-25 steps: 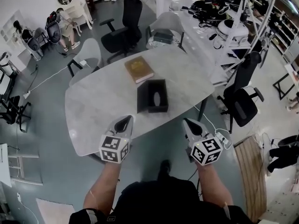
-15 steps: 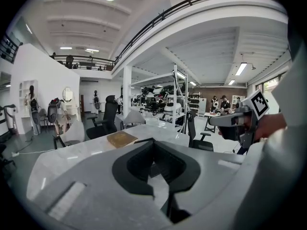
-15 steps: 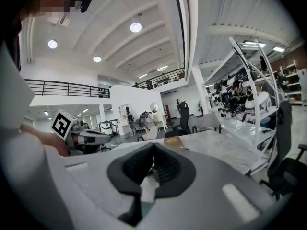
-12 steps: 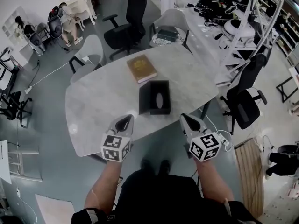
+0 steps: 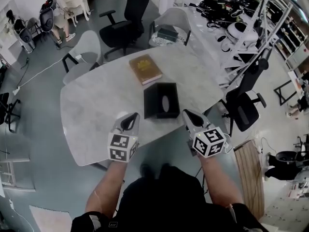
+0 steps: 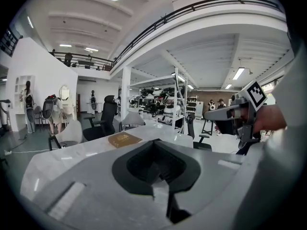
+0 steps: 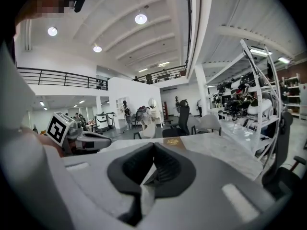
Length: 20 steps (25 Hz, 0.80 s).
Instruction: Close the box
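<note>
On the white stone table [image 5: 91, 100], near the edge closest to the person, sits the black box [image 5: 150, 101]. It is open, with its top facing up, and something pale shows inside. A flat brown piece [image 5: 145, 69] lies on the table just past the box and does not touch it.

The left gripper [image 5: 131, 119] is in front of the box, a bit to its left, over the table edge. Its two fingers are pressed together with nothing between them. The right gripper [image 5: 187, 114] is in front of the box on the other side, near its right corner. Its fingers are pressed together too, and they hold nothing. Neither gripper touches the box.

A black chair [image 5: 123, 13] and a white chair [image 5: 87, 52] stand on the far side of the table.
</note>
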Available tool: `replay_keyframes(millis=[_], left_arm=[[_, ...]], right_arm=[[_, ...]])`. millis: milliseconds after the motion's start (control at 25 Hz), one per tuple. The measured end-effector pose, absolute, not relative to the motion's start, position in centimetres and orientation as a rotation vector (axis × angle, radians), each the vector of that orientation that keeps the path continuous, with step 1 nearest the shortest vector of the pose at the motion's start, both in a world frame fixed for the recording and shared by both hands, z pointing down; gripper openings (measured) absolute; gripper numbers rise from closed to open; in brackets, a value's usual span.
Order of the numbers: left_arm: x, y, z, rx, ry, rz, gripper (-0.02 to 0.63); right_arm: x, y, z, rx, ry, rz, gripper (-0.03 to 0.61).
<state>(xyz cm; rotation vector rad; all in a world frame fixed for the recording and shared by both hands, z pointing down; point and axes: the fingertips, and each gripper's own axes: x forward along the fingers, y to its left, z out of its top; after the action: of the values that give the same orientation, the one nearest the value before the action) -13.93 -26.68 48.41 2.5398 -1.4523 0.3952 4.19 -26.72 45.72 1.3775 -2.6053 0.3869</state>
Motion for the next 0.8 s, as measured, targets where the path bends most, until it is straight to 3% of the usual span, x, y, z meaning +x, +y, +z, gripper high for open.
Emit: replay_keyframes(millis=[240,280,360,680,800], left_arm=[[-13.5,-27.9,51.0,2.567,-1.348,0.434,0.015],[-13.3,-28.1,51.4,2.562,-1.326,0.444,0.027],[-12.7,-28.6,52.4,2.55,-1.285,0.472,0.124],[-11.2,-30.9,58.1,2.491,-1.286,0.61,0.138],[-10.8,-32.0,60.4,2.457,-1.294,0.638,0.181]], right_arm=[[3.4,-28.9,48.7,1.395,-2.517,0.454,0.002],[3.6,-29.2,49.3,1.396,-2.502,0.47,0.002],[3.9,-30.1,50.5,1.391,-2.471,0.496,0.002],[5.0,-33.8,56.2,1.298,-2.393,0.631,0.002],[5.6,-35.2,58.1,1.286,-2.36,0.661,0.003]])
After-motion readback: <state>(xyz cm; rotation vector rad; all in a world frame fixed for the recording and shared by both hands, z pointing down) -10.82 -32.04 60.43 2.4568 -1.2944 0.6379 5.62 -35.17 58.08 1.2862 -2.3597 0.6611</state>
